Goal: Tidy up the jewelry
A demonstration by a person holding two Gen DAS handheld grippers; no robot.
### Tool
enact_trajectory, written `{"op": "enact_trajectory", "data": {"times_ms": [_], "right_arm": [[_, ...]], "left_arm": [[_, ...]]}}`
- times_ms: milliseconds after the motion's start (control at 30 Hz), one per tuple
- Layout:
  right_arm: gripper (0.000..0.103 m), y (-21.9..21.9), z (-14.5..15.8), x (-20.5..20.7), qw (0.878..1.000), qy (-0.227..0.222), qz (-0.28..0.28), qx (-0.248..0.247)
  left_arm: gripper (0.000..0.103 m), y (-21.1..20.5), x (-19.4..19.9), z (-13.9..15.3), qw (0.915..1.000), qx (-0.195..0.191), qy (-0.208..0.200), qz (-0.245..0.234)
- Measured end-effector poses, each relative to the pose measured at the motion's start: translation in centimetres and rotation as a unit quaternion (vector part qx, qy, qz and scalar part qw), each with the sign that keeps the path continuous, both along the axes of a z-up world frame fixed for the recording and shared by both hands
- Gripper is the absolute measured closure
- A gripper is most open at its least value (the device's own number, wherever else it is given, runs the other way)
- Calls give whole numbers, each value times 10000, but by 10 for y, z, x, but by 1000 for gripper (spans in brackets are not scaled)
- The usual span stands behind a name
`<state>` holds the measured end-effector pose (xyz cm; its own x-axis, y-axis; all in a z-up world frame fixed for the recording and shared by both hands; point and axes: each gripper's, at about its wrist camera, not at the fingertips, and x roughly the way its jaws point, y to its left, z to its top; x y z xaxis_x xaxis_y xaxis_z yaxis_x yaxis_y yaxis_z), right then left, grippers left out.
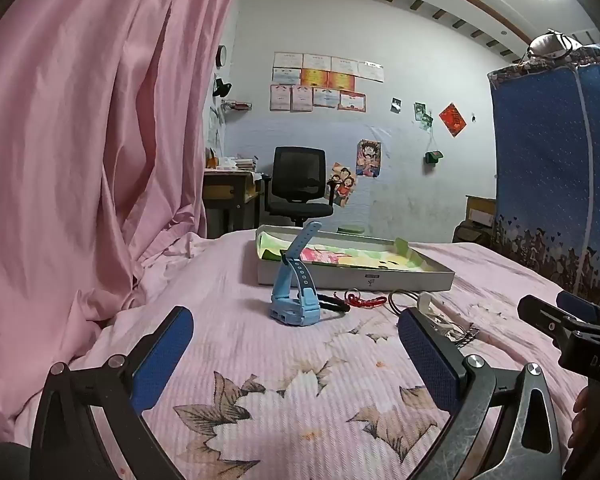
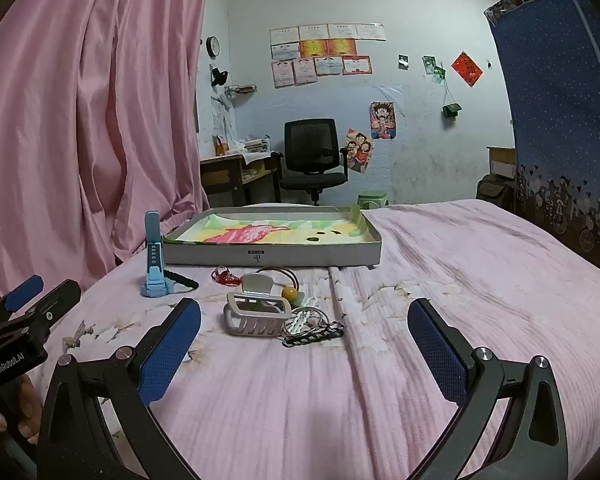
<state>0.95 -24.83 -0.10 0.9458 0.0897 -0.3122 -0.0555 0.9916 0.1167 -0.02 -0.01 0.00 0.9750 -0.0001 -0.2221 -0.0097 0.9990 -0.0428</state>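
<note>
A shallow grey box (image 1: 356, 278) (image 2: 272, 256) with a colourful lining lies on the pink bed. In front of it lies loose jewelry: a light blue watch (image 1: 296, 300) (image 2: 154, 276), a red string bracelet (image 1: 364, 301) (image 2: 224, 276), a silver hair claw (image 2: 256, 314), a bead hair tie (image 2: 290, 292), a black-and-white braided bracelet (image 2: 314, 336) and thin bangles (image 2: 278, 270). My left gripper (image 1: 296, 340) is open and empty, short of the watch. My right gripper (image 2: 304, 330) is open and empty, with the hair claw between and beyond its fingertips.
A pink curtain (image 1: 80, 140) hangs at the left. A blue fabric wardrobe (image 2: 560, 120) stands at the right. A black office chair (image 2: 312, 156) and a desk (image 2: 236, 176) stand beyond the bed. Each gripper shows at the edge of the other's view.
</note>
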Motion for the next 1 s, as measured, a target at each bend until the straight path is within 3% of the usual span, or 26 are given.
{"op": "enact_trajectory", "data": {"times_ms": [1000], "right_arm": [[1, -2, 0, -1, 10000, 12, 18, 76]], "left_arm": [[0, 0, -2, -1, 10000, -13, 44, -22]]}}
